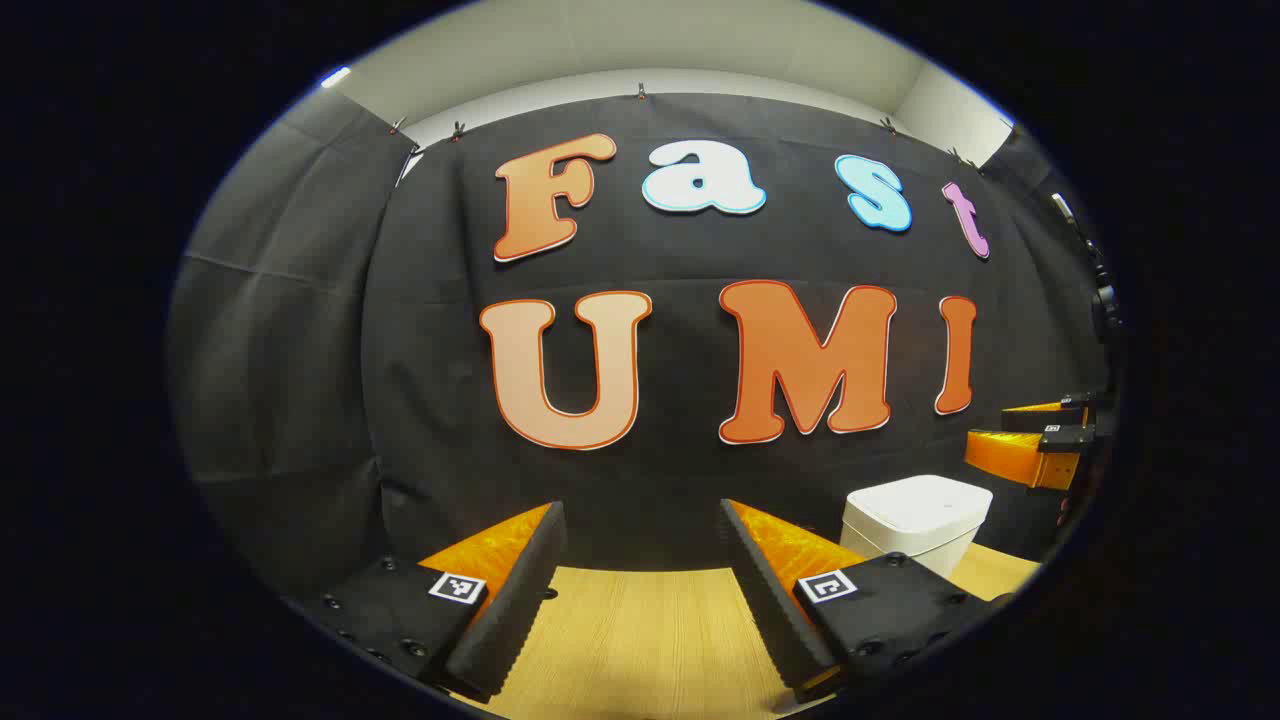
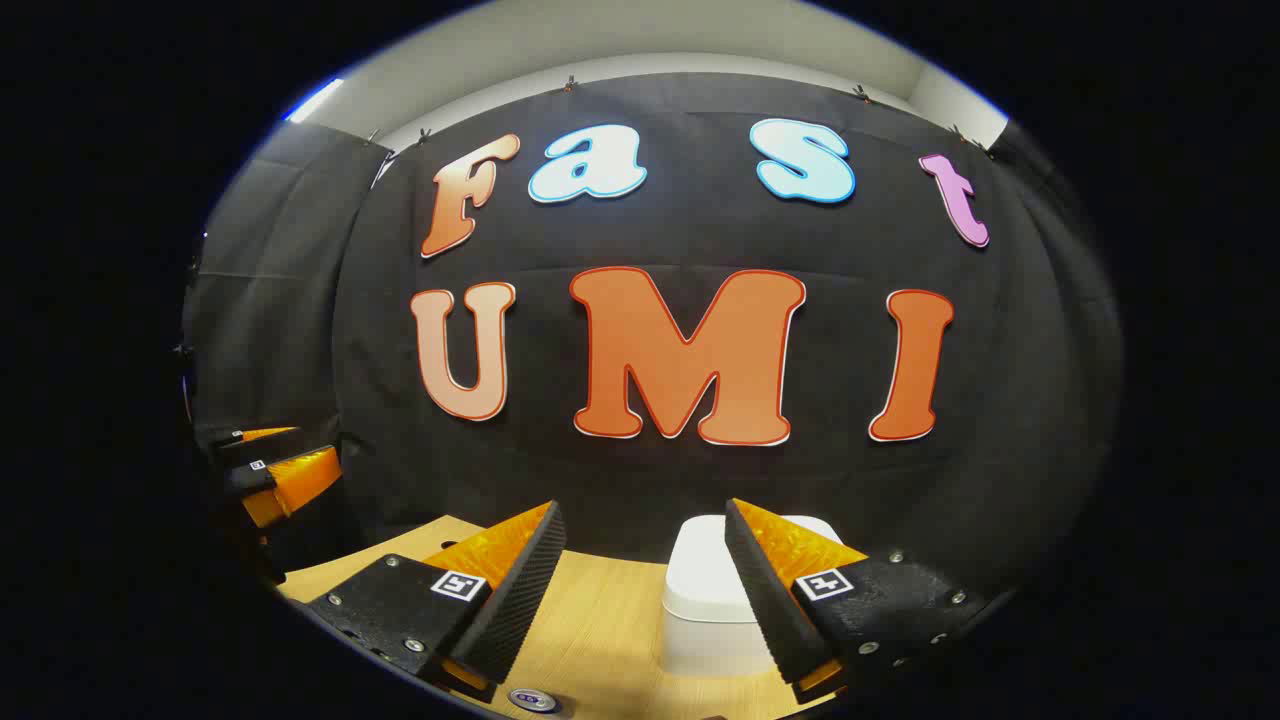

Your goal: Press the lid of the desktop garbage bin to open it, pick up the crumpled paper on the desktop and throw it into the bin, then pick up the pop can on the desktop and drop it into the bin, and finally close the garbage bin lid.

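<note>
Both tools, left tool [image 1: 640, 590] and right tool [image 2: 640, 590], we are holding wide over the wooden worktop [image 1: 640, 640]; the closed white bin [image 2: 700, 600] is standing near its back edge, before the black cloth wall [image 1: 300, 400].

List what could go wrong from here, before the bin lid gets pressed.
1. The right gripper is open, with the bin partly behind one finger; a press with that finger's edge might push the light bin along the table rather than open the lid.
2. The left gripper is close beside it, so they might bump.
</note>
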{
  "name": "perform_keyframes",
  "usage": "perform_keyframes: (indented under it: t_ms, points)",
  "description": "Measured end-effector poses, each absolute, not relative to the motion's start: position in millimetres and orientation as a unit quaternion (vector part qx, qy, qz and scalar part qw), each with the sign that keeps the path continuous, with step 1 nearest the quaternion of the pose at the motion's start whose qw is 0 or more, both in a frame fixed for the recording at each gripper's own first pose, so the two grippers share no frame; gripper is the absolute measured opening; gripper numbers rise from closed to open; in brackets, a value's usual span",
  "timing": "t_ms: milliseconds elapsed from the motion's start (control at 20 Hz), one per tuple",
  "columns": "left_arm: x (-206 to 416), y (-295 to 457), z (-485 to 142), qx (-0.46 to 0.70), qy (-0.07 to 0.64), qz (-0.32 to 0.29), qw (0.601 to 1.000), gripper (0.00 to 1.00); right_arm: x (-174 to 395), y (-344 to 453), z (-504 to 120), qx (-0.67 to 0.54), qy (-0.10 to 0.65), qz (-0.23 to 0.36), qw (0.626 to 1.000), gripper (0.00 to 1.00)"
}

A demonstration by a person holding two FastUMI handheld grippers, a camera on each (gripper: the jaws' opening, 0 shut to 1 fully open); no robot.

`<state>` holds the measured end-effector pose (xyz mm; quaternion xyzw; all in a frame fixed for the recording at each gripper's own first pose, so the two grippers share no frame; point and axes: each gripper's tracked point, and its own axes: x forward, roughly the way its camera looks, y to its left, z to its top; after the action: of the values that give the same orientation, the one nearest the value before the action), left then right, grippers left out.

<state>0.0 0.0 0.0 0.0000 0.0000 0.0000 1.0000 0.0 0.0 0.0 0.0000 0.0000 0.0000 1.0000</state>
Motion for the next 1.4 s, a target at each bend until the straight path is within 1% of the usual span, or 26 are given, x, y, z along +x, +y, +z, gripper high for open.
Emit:
perform_keyframes:
  t_ms: [50,500,600,700,800,850,900,1000,1050,1100,1150,1200,1250,1300,1350,1400]
  points:
    - [-0.8,0.3,1.6,0.001,-0.002,-0.001,1.0,0.98,-0.3,-2.3,1.5,0.0,-0.001,-0.004,1.0,0.96]
    - [-9.7,-6.6,7.7,0.014,-0.009,-0.014,1.0,0.99,-4.7,-20.8,1.3,-0.006,-0.004,-0.035,0.999,0.96]
    - [-11.8,-8.0,7.8,0.019,-0.01,-0.014,1.0,0.99,-3.0,-26.8,0.4,-0.008,-0.003,-0.041,0.999,0.95]
    - [-13.8,-8.0,8.9,0.023,-0.01,-0.012,1.0,0.98,-0.5,-36.7,-0.6,-0.009,-0.003,-0.049,0.999,0.91]
    - [-18.8,-7.8,8.7,0.026,-0.01,-0.008,1.0,0.98,1.0,-45.6,-2.7,-0.009,0.001,-0.054,0.998,0.84]
    - [-21.0,-7.0,8.9,0.029,-0.009,-0.003,1.0,0.99,3.9,-50.8,-3.3,-0.006,0.003,-0.057,0.998,0.82]
    - [-24.0,-5.0,8.7,0.03,-0.008,0.001,1.0,0.99,6.8,-56.8,-5.7,-0.002,0.005,-0.061,0.998,0.68]
    - [-28.0,-2.9,7.6,0.033,-0.007,0.011,0.999,0.99,14.2,-69.5,-11.3,0.007,0.014,-0.073,0.997,0.57]
    - [-29.4,-2.6,8.3,0.036,-0.006,0.016,0.999,0.98,17.3,-75.3,-15.4,0.011,0.02,-0.077,0.997,0.44]
    - [-32.0,-0.8,8.3,0.039,-0.006,0.021,0.999,0.99,21.8,-80.6,-19.5,0.014,0.026,-0.082,0.996,0.37]
    - [-33.4,0.3,8.4,0.041,-0.006,0.026,0.999,0.99,25.2,-83.8,-23.2,0.019,0.032,-0.081,0.996,0.25]
    - [-35.9,1.6,8.8,0.044,-0.005,0.032,0.999,0.98,27.5,-87.1,-27.5,0.025,0.037,-0.079,0.996,0.2]
    - [-37.7,2.7,8.7,0.046,-0.004,0.037,0.998,0.98,31.2,-90.2,-30.8,0.028,0.042,-0.08,0.995,0.12]
    - [-40.9,4.4,9.1,0.048,-0.004,0.044,0.998,0.99,37.9,-96.6,-34.2,0.027,0.047,-0.084,0.995,0.1]
    - [-43.1,5.9,7.8,0.051,-0.002,0.05,0.997,0.98,41.4,-100.9,-37.6,0.025,0.052,-0.085,0.995,0.05]
    - [-45.0,7.3,7.7,0.053,0.0,0.056,0.997,0.99,45.3,-103.3,-42.8,0.025,0.058,-0.082,0.995,0.02]
